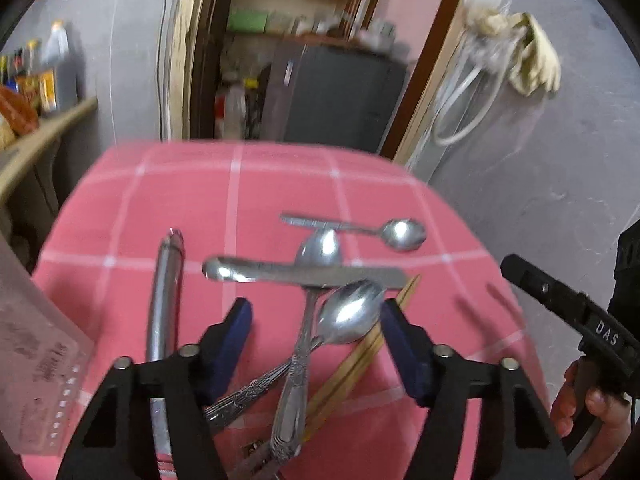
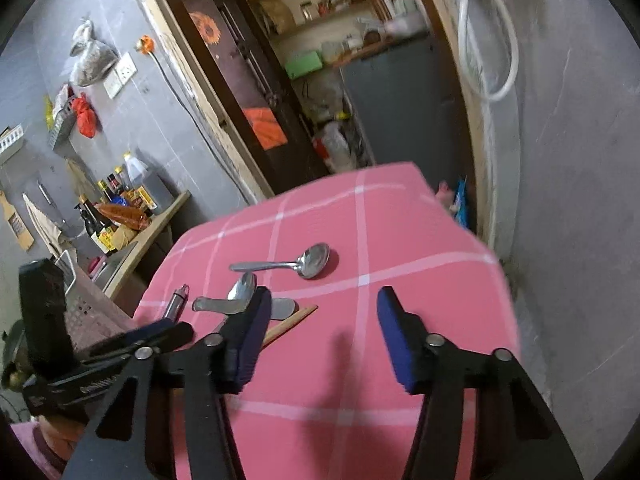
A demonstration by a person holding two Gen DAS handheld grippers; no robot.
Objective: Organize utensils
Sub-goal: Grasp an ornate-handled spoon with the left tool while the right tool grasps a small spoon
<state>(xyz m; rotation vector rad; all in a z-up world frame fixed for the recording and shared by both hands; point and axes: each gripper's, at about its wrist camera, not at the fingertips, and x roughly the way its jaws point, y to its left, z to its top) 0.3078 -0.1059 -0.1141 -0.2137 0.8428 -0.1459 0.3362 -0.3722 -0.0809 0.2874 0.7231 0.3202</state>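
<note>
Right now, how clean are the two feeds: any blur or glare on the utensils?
Left wrist: motion-smeared, background shelves soft, bright glare on the nearest spoon bowl between the left gripper fingers. Right wrist: sharper, with fisheye bending at the door frame; the right gripper throws a soft shadow on the pink tablecloth.

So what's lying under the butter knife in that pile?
The butter knife lies across an ornate-handled spoon: its bowl shows beyond the blade, its handle nearer. The chopsticks tips reach the blade's end; whether they go under is unclear.
</note>
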